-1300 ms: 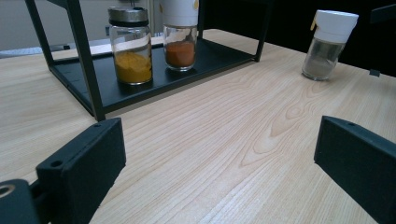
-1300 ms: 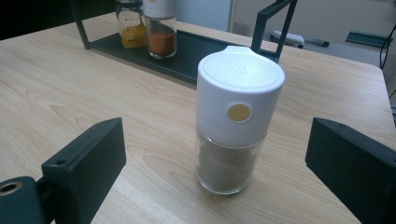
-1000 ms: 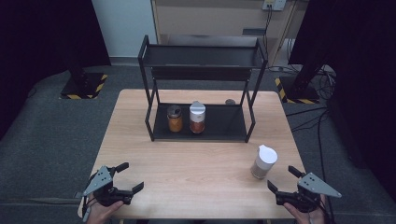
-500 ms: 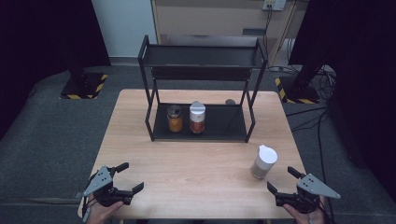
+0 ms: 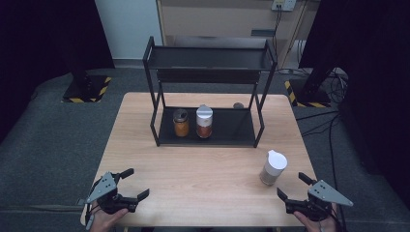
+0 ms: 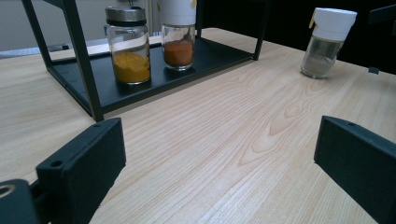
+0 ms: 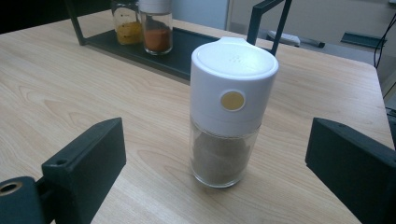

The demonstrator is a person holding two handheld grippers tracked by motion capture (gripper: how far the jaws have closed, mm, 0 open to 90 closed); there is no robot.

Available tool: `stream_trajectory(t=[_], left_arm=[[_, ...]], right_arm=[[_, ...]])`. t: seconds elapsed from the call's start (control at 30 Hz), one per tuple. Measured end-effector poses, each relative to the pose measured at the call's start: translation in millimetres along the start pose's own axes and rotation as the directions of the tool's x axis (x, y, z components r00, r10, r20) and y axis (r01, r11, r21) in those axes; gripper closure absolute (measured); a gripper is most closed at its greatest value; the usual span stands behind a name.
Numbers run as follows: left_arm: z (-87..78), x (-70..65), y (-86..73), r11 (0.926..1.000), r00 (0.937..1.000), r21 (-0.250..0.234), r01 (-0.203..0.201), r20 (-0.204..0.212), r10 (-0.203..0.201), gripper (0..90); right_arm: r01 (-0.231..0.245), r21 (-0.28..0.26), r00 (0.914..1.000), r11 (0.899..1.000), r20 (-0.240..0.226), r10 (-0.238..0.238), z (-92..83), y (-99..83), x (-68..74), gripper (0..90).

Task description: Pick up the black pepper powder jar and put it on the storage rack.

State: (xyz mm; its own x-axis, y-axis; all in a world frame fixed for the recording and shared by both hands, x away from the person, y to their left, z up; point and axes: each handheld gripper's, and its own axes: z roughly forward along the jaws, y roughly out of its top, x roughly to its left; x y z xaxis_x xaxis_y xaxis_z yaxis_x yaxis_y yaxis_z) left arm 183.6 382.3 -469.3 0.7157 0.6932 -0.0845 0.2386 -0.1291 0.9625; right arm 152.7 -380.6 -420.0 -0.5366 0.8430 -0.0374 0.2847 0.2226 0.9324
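Barely any shift since a second ago: right gripper nudged a touch, jaws spread wide, gripping nothing. Left gripper unmoved, jaws likewise released.

High view: white-capped shaker upright on the bench, just ahead of the right gripper, apart from it; rack farther back, holding two spice jars.

Left gripper view: shaker far off at upper right, pale grey contents.

Right gripper view: shaker close, between the jaws' lines but beyond the tips; round tan dot on cap.
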Motion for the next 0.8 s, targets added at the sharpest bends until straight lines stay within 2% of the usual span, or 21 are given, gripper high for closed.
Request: stream_trajectory(t=[0.3,0.5,0.8], left_arm=[[0.6,0.2,-0.1,1.0,1.0,0.002,0.002,0.002,-0.002,1.1],[0.8,0.0,0.2,1.0,1.0,0.004,0.001,0.003,-0.001,1.1],[0.8,0.0,0.1,1.0,1.0,0.004,0.003,0.002,-0.003,1.1]], right_arm=[[-0.012,-0.016,0.9998,1.0,0.012,0.013,-2.4,-0.2,0.2,5.1],[-0.041,-0.021,0.9989,0.999,0.02,0.042,-5.4,1.6,0.3,4.4],[-0.05,-0.02,0.9985,0.999,0.023,0.05,-7.7,11.9,1.9,3.1]])
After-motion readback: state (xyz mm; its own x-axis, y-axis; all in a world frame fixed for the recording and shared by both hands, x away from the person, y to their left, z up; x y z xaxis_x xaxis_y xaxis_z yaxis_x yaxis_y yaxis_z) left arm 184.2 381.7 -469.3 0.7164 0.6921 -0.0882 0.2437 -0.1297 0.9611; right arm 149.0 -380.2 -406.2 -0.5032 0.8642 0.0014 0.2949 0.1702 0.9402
